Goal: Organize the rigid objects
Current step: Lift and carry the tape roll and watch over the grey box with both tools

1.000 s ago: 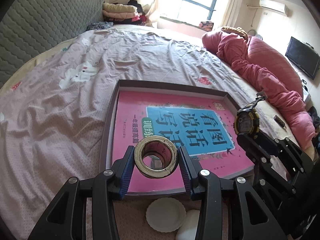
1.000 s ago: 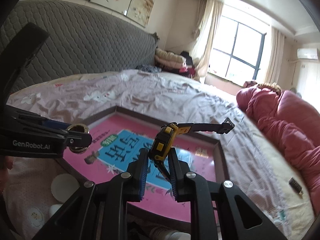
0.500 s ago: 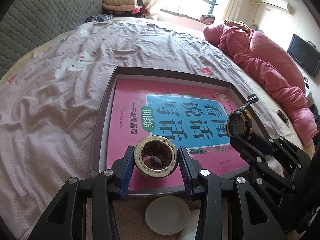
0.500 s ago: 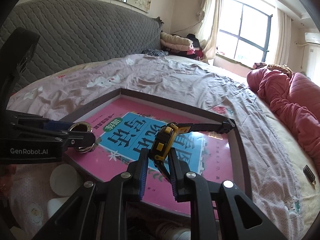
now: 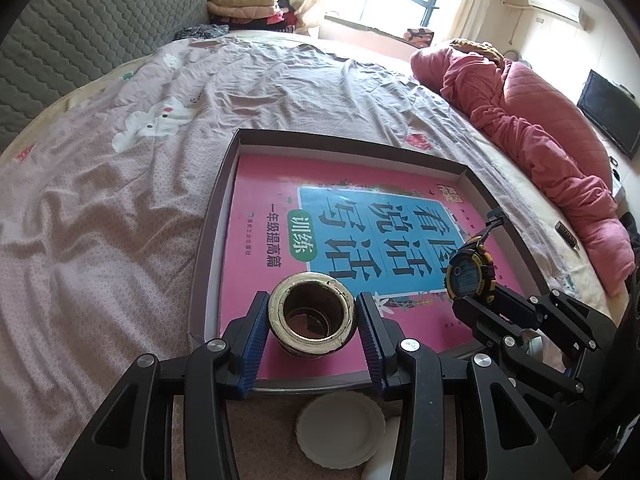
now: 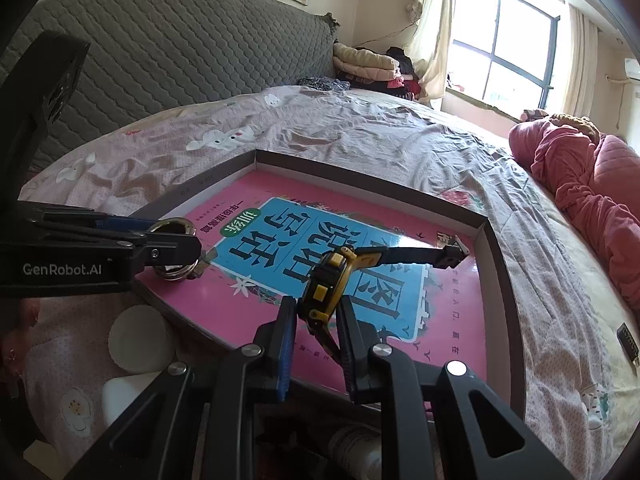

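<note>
My left gripper (image 5: pixel 312 316) is shut on a gold-rimmed tape roll (image 5: pixel 313 315), held over the near edge of a pink book (image 5: pixel 340 232) that lies in a shallow brown box lid (image 5: pixel 208 220). My right gripper (image 6: pixel 316 320) is shut on a black and yellow wristwatch (image 6: pixel 326 280), its strap (image 6: pixel 420 254) sticking out to the right above the book (image 6: pixel 440 320). In the left wrist view the watch (image 5: pixel 470 272) hangs over the book's right side. The right wrist view shows the left gripper (image 6: pixel 176 248) with the tape roll (image 6: pixel 174 272) at the left.
The box lid (image 6: pixel 500 264) lies on a bed with a pink patterned sheet (image 5: pixel 100 220). A white round lid (image 5: pixel 340 430) and a white object (image 6: pixel 128 394) lie near the front. A red quilt (image 5: pixel 540 140) sits at the right, a grey headboard (image 6: pixel 180 48) behind. A small dark item (image 6: pixel 628 344) lies at the right.
Both views have tipped downward, so the box lid and book fill more of them. The watch now hangs lower over the book. Both grips are unchanged.
</note>
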The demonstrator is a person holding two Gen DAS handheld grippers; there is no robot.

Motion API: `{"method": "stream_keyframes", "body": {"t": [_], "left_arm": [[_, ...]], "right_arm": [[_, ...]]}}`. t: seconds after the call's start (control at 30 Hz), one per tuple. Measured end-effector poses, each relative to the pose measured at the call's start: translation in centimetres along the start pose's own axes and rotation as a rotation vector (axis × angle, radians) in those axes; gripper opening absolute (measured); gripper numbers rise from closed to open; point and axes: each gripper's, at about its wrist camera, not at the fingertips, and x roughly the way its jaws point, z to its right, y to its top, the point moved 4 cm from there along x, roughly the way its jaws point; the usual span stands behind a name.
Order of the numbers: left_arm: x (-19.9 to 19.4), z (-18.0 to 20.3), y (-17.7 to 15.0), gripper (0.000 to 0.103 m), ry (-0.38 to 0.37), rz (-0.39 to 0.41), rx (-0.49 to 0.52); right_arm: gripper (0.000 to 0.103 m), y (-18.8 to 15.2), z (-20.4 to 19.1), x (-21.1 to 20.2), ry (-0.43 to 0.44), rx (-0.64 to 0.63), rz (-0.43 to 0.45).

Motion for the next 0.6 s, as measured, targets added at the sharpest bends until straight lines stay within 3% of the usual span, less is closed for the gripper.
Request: {"method": "stream_keyframes", "body": {"t": [0.6], "left_arm": [[0.2,-0.1,0.1,0.045,0.01,-0.017,0.006]], "right_arm": [[0.021,-0.6,2.2,-0.5,0.046,0.127,-0.04]]}}
